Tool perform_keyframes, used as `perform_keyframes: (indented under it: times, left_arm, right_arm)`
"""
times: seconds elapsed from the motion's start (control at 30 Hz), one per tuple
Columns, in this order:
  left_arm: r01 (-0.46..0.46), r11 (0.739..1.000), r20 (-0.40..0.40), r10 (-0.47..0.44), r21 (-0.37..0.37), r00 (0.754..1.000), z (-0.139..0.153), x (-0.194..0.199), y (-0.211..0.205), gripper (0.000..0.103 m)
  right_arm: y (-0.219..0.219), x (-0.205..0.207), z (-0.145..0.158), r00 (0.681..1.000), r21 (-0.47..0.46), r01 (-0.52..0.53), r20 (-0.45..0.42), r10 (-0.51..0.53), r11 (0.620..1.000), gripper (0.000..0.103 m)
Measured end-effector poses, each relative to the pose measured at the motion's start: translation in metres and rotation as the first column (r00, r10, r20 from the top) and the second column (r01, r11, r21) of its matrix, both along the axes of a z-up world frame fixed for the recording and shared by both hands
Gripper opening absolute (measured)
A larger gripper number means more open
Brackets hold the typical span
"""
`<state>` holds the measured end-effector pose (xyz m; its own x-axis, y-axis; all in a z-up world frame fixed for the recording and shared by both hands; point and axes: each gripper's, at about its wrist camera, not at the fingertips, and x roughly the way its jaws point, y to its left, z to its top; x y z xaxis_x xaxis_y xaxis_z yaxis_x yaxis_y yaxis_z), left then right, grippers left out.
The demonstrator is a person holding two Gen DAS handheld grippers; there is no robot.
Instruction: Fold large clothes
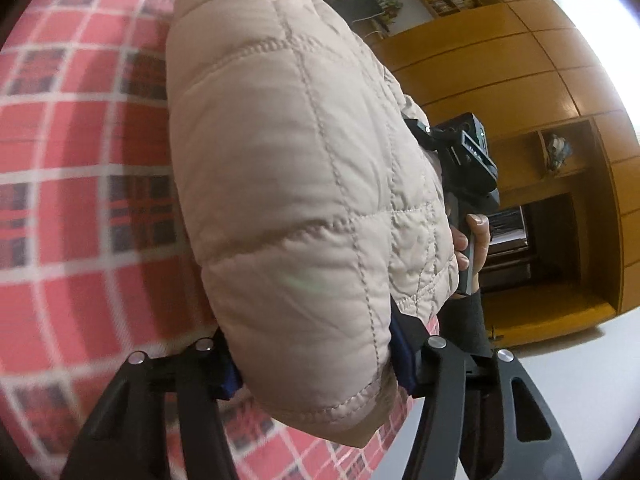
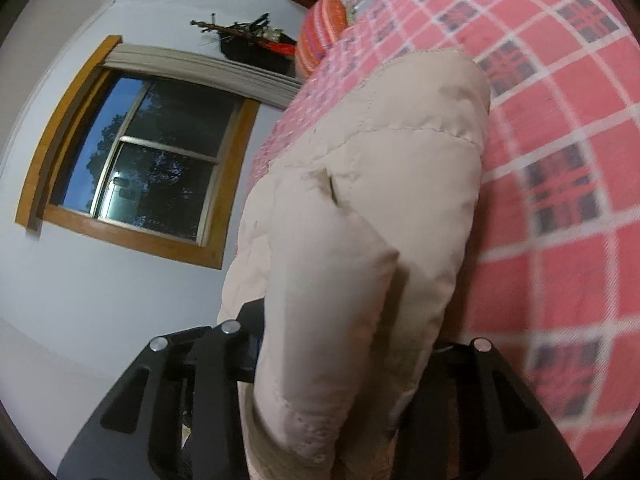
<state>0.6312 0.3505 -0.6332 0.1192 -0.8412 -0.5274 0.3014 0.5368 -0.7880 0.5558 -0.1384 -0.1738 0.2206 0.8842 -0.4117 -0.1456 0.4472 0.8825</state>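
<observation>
Both the left gripper (image 1: 320,360) and the right gripper (image 2: 344,364) have their jaws clenched on the beige quilted jacket (image 1: 288,184), lifted above the plaid bed (image 1: 80,152). The fold seems mid-carry; next, its held edge likely needs laying toward twelve o'clock.

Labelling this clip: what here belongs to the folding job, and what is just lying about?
Job: beige quilted jacket, left hand-held gripper, right hand-held gripper, plaid bedspread.
Lying about: striped cushion, window, wooden cabinets.

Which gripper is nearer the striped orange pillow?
Right. The right gripper, clamping the beige puffer jacket, faces the pillow; the left gripper faces away toward the wooden cabinets.
</observation>
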Motion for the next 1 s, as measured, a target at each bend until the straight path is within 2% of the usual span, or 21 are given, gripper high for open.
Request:
perform_keyframes:
  times: [0.23,0.3,0.47,0.5,0.57,0.63,0.67,0.73,0.8,0.83,0.87,0.9,0.93,0.97,1.0]
  left_arm:
    - [-0.025,1.000,0.004,0.025,0.009,1.000,0.007,-0.036,0.040,0.058]
    - [-0.039,0.999,-0.003,0.039,0.004,0.999,0.007,-0.041,0.046,0.058]
    - [-0.064,0.998,-0.043,0.065,0.014,0.997,-0.020,-0.056,0.062,0.059]
    - [-0.075,0.997,-0.071,0.075,0.002,0.995,-0.032,-0.057,0.068,0.063]
    - [-0.091,0.995,-0.105,0.086,-0.037,0.991,-0.049,-0.057,0.073,0.069]
    - [-0.108,0.992,-0.120,0.099,-0.066,0.988,-0.054,-0.058,0.076,0.072]
    - [-0.108,0.992,-0.112,0.101,-0.060,0.989,-0.052,-0.059,0.079,0.072]
    - [-0.096,0.995,-0.058,0.096,-0.008,0.994,-0.040,-0.066,0.095,0.072]
    - [-0.146,0.986,0.017,0.145,0.081,0.989,-0.019,-0.070,0.117,0.073]
    - [-0.184,0.978,0.048,0.179,0.102,0.983,-0.008,-0.070,0.130,0.075]
    - [-0.225,0.970,0.074,0.219,0.088,0.973,0.003,-0.066,0.143,0.075]
    - [-0.256,0.965,0.087,0.250,0.055,0.964,0.011,-0.060,0.152,0.076]
    - [-0.272,0.962,0.103,0.268,0.027,0.958,0.019,-0.056,0.157,0.076]
    - [-0.275,0.961,0.126,0.271,0.010,0.954,0.025,-0.049,0.159,0.076]
    - [-0.275,0.962,0.165,0.271,-0.001,0.948,0.033,-0.038,0.156,0.076]
  right_arm:
    - [0.062,-0.055,0.014,0.997,0.005,-0.073,0.023,0.073,0.997,0.037]
    - [0.086,-0.072,0.010,0.995,0.008,-0.104,0.014,0.104,0.995,0.037]
    - [0.133,-0.094,-0.019,0.986,-0.006,-0.162,-0.033,0.161,0.987,0.037]
    - [0.140,-0.095,-0.031,0.986,-0.022,-0.160,-0.051,0.159,0.987,0.039]
    - [0.144,-0.094,-0.043,0.988,-0.026,-0.144,-0.062,0.142,0.989,0.049]
    - [0.140,-0.096,-0.043,0.991,-0.038,-0.117,-0.071,0.114,0.992,0.062]
    - [0.138,-0.098,-0.037,0.993,-0.066,-0.101,-0.062,0.096,0.993,0.063]
    - [0.128,-0.108,-0.012,0.998,-0.132,-0.068,-0.014,0.066,0.989,0.066]
    - [0.114,-0.132,0.029,0.993,-0.265,0.002,0.112,0.028,0.964,0.066]
    - [0.113,-0.145,0.045,0.985,-0.313,0.031,0.174,0.025,0.949,0.066]
    - [0.115,-0.163,0.065,0.968,-0.364,0.055,0.248,0.039,0.930,0.066]
    - [0.124,-0.188,0.087,0.942,-0.419,0.057,0.324,0.091,0.906,0.059]
    - [0.134,-0.206,0.097,0.921,-0.449,0.049,0.366,0.133,0.892,0.052]
    - [0.152,-0.233,0.109,0.886,-0.495,0.024,0.413,0.211,0.868,0.049]
    - [0.169,-0.254,0.113,0.857,-0.535,-0.005,0.433,0.279,0.845,0.041]
